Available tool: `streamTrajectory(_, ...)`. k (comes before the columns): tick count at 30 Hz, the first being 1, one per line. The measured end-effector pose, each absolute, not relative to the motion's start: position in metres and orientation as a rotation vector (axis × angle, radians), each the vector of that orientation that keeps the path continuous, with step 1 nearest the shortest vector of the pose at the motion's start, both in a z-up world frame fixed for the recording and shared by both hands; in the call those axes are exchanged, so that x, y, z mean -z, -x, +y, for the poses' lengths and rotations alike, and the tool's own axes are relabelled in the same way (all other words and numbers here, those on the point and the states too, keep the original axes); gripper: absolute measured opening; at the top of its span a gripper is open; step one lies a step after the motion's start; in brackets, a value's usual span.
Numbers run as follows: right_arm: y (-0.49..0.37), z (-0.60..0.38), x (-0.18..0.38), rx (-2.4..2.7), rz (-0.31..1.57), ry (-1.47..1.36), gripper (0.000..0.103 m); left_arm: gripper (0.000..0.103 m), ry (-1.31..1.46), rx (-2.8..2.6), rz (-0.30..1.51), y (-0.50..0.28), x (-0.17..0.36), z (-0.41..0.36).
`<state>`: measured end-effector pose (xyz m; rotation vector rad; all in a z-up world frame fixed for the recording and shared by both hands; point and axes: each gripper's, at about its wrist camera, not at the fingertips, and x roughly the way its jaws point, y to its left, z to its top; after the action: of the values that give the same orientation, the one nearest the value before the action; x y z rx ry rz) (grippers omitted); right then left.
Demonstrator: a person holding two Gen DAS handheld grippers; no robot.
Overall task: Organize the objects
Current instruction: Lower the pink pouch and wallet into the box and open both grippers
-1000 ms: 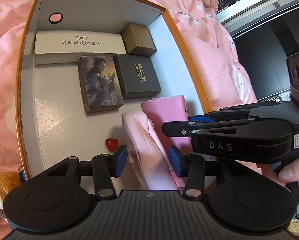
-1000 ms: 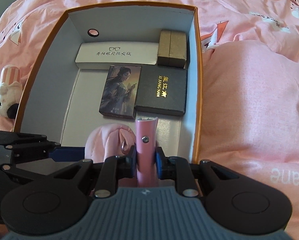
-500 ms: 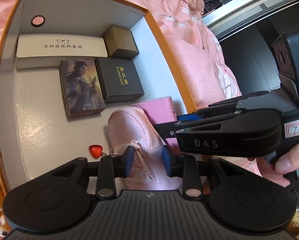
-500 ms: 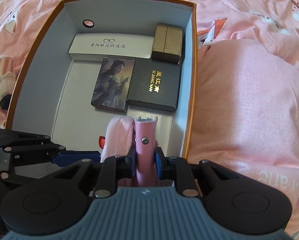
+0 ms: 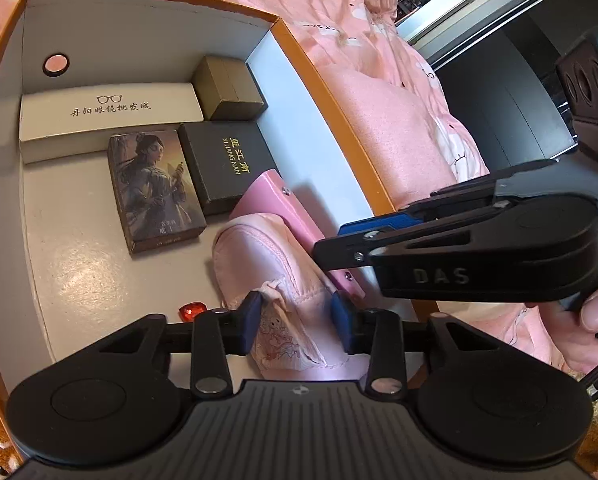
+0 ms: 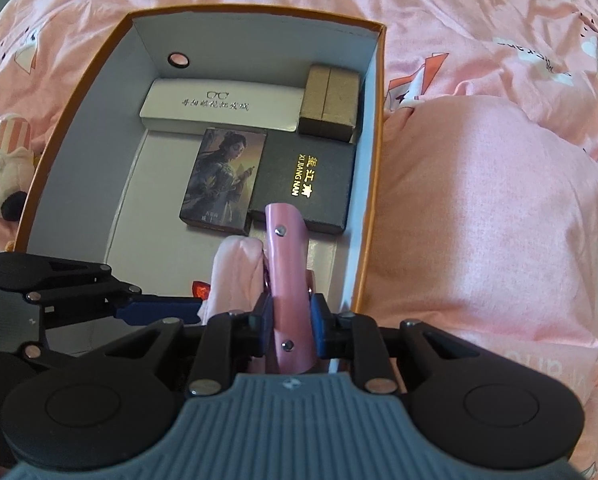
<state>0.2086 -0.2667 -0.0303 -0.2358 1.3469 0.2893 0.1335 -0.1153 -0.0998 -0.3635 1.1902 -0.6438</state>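
An orange-rimmed box (image 5: 331, 100) with a white inside lies on the pink bedding. My right gripper (image 6: 291, 316) is shut on a stiff pink case (image 6: 287, 248) with metal studs, tilted so its far end reaches the black box (image 6: 311, 176). In the left wrist view that gripper (image 5: 339, 240) comes in from the right over the case (image 5: 267, 196). A soft pink pouch (image 5: 267, 264) leans against the case. My left gripper (image 5: 295, 316) has the pouch's near end between its blue pads, which touch it while the jaws ease open. A red gem charm (image 5: 193, 310) lies beside it.
Along the box's far wall lie a white glasses box (image 5: 107, 112) and a small brown box (image 5: 227, 84). A picture box (image 5: 155, 188) sits beside the black box. A plush toy (image 6: 7, 168) lies left of the box, a pink pillow (image 6: 479, 208) to its right.
My left jaws, wide a second ago, have closed in on the soft pouch. The pink case has tipped forward toward the black box. The right gripper has kept its grip.
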Motion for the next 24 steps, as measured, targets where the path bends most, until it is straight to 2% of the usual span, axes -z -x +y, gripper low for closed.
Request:
streamTrajectory(4,-0.207,-0.271,0.031,-0.311,1.329,0.198,0.022,0.025,0.325,0.607,1.172,-0.13,0.095,-0.114)
streamTrajectory(7,-0.206,-0.265,0.034,-0.34,1.312,0.22,0.025,0.02,0.298,0.563,1.129,-0.127,0.089,-0.11)
streamTrajectory(11,-0.206,-0.26,0.037,-0.336,1.301,0.223,0.025,0.019,0.321,0.548,1.126,-0.127,0.09,-0.107)
streamTrajectory(12,-0.205,-0.262,0.037,-0.33,1.302,0.208,0.023,0.019,0.317,0.548,1.124,-0.127,0.09,-0.107)
streamTrajectory(14,-0.203,-0.267,0.036,-0.3,1.303,0.162,0.014,0.019,0.314,0.551,1.12,-0.127,0.089,-0.108)
streamTrajectory(17,-0.194,-0.27,0.033,-0.245,1.262,0.226,0.011,0.019,0.324,0.545,1.126,-0.126,0.088,-0.106)
streamTrajectory(20,-0.19,-0.273,0.035,-0.264,1.277,0.231,0.011,0.021,0.352,0.535,1.158,-0.128,0.091,-0.105)
streamTrajectory(22,-0.19,-0.272,0.035,-0.27,1.277,0.252,0.011,0.027,0.358,0.529,1.174,-0.132,0.092,-0.107)
streamTrajectory(24,-0.189,-0.272,0.035,-0.276,1.286,0.264,0.011,0.026,0.352,0.544,1.183,-0.134,0.094,-0.112)
